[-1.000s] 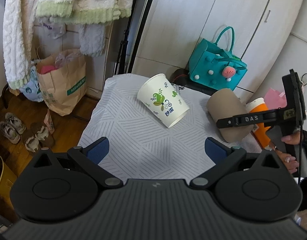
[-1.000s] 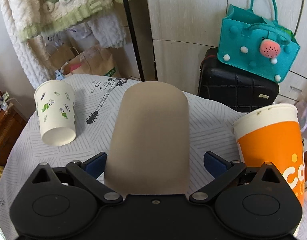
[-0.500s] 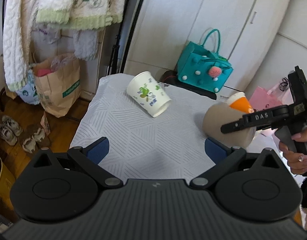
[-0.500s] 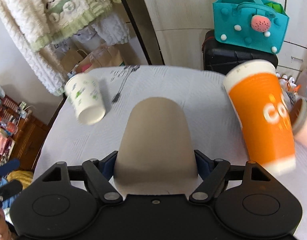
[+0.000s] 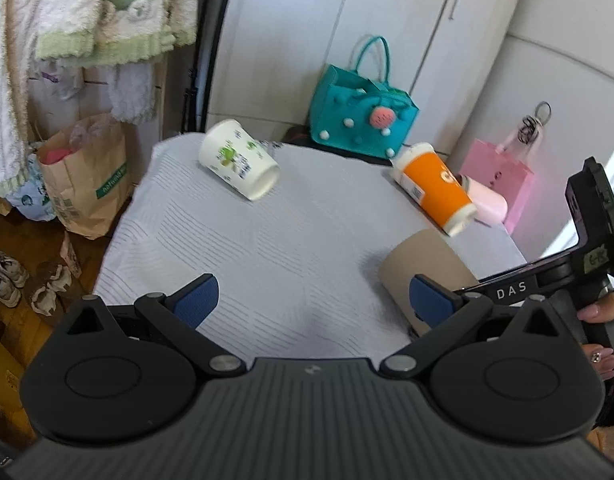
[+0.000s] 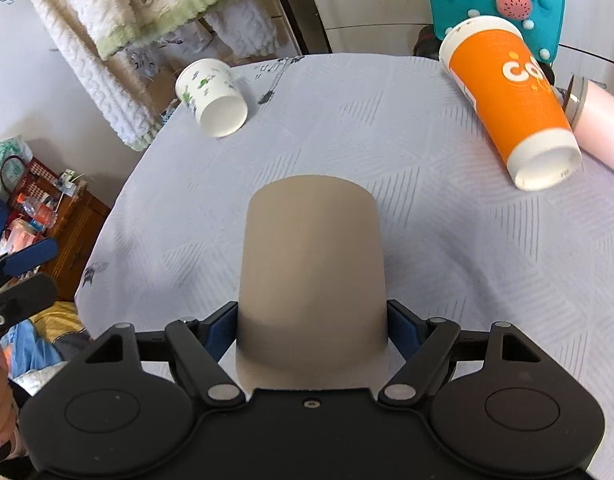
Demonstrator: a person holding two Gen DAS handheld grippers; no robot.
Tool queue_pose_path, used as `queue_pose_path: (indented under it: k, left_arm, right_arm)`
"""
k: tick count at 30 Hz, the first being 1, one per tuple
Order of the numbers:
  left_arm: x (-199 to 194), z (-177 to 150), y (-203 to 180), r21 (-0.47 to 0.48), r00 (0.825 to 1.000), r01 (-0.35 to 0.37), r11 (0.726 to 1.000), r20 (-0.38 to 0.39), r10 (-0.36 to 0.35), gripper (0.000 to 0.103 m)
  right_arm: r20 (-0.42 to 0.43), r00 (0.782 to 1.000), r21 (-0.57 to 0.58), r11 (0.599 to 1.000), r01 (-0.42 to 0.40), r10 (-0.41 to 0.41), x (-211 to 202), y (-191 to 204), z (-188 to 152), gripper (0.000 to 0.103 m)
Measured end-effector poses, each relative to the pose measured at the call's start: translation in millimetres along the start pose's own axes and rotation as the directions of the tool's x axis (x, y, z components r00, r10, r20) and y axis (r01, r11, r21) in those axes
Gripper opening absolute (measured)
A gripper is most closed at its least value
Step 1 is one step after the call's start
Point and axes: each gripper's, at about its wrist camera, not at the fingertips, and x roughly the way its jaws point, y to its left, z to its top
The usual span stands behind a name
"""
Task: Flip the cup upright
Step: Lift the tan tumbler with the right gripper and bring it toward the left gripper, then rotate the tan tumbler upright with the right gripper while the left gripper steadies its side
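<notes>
The right gripper point(image 6: 312, 330) squeezes the tan cup point(image 6: 312, 272) at the frame's bottom middle. The left gripper point(image 5: 313, 300) is wide apart, holding nothing.

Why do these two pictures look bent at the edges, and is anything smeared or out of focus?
Left wrist view: the fisheye lens bows the cupboard doors, and the white leaf-printed paper cup looks slightly smeared. Right wrist view: the same bulge curves the grey patterned tablecloth; the plain brown paper cup in the right hand-held gripper is soft-edged, and the orange paper cup is mildly blurred.
</notes>
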Motion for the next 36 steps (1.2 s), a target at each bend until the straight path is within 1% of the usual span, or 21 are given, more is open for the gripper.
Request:
queue_pose_path:
  k: [2, 4, 6, 7, 10, 14, 16, 19, 21, 25, 27, 29, 30, 31, 32, 33, 34, 36]
  left_arm:
    - [2, -2, -4, -0.001, 1.000, 0.012, 1.000, -0.012, -0.012, 0.103]
    - [4, -2, -9, -0.003, 1.000, 0.019, 1.000, -0.023, -0.019, 0.103]
    - [9, -2, -14, -0.003, 0.999, 0.025, 1.000, -0.033, -0.025, 0.103]
    - [11, -2, -16, -0.004, 0.999, 0.029, 1.000, -0.037, -0.029, 0.103]
    - [21, -2, -25, -0.014, 0.997, 0.047, 0.999, -0.057, -0.048, 0.103]
    - [42, -1, -33, -0.064, 0.988, 0.106, 0.992, -0.106, -0.112, 0.103]
    - [55, 0, -33, -0.114, 0.977, 0.147, 0.983, -0.136, -0.162, 0.103]
    - [74, -1, -33, -0.195, 0.956, 0.203, 0.960, -0.174, -0.237, 0.103]
    - [85, -3, -36, -0.220, 0.946, 0.222, 0.950, -0.189, -0.265, 0.101]
    - [102, -8, -40, -0.270, 0.934, 0.242, 0.932, -0.196, -0.299, 0.099]
    - [108, -8, -39, -0.294, 0.929, 0.251, 0.922, -0.196, -0.315, 0.098]
    - [112, -8, -38, -0.310, 0.923, 0.255, 0.916, -0.203, -0.326, 0.093]
    - [116, -7, -38, -0.316, 0.920, 0.257, 0.913, -0.208, -0.331, 0.089]
    - [120, -7, -37, -0.326, 0.918, 0.254, 0.911, -0.215, -0.333, 0.085]
    - [122, -7, -36, -0.335, 0.917, 0.249, 0.909, -0.222, -0.333, 0.084]
    - [123, -7, -34, -0.349, 0.912, 0.257, 0.901, -0.220, -0.346, 0.081]
    - [124, -7, -33, -0.357, 0.910, 0.260, 0.897, -0.220, -0.352, 0.081]
    - [124, -7, -34, -0.351, 0.913, 0.260, 0.899, -0.215, -0.348, 0.081]
  right_arm:
    - [0.015, 1.000, -0.013, 1.000, -0.020, 0.020, -4, 0, -4, 0.082]
    - [0.031, 0.997, -0.015, 0.998, -0.067, 0.068, -13, -4, -7, 0.087]
    - [0.061, 0.991, -0.024, 0.993, -0.117, 0.118, -27, -8, -11, 0.093]
    - [0.078, 0.989, -0.035, 0.991, -0.127, 0.130, -34, -10, -13, 0.094]
    - [0.105, 0.985, -0.071, 0.989, -0.133, 0.140, -49, -16, -19, 0.094]
    - [0.110, 0.982, -0.081, 0.986, -0.146, 0.154, -56, -27, -28, 0.094]
    - [0.106, 0.980, -0.077, 0.984, -0.162, 0.169, -53, -32, -29, 0.094]
    - [0.092, 0.976, -0.074, 0.979, -0.192, 0.198, -48, -37, -31, 0.094]
    - [0.079, 0.974, -0.095, 0.974, -0.206, 0.214, -43, -36, -29, 0.094]
    - [0.050, 0.964, -0.116, 0.960, -0.255, 0.262, -33, -32, -20, 0.094]
    - [0.035, 0.962, -0.121, 0.957, -0.265, 0.271, -27, -32, -14, 0.094]
    - [0.026, 0.964, -0.126, 0.957, -0.260, 0.265, -19, -32, -8, 0.094]
    - [0.022, 0.964, -0.129, 0.957, -0.261, 0.265, -15, -32, -6, 0.094]
    - [0.016, 0.962, -0.130, 0.954, -0.268, 0.273, -12, -33, -5, 0.094]
    - [0.003, 0.957, -0.130, 0.948, -0.289, 0.292, -8, -33, -3, 0.094]
    - [-0.009, 0.952, -0.129, 0.944, -0.305, 0.306, -3, -32, -1, 0.094]
    - [-0.017, 0.950, -0.127, 0.942, -0.310, 0.311, 1, -31, 0, 0.094]
    - [-0.029, 0.951, -0.139, 0.941, -0.310, 0.309, 7, -28, 3, 0.092]
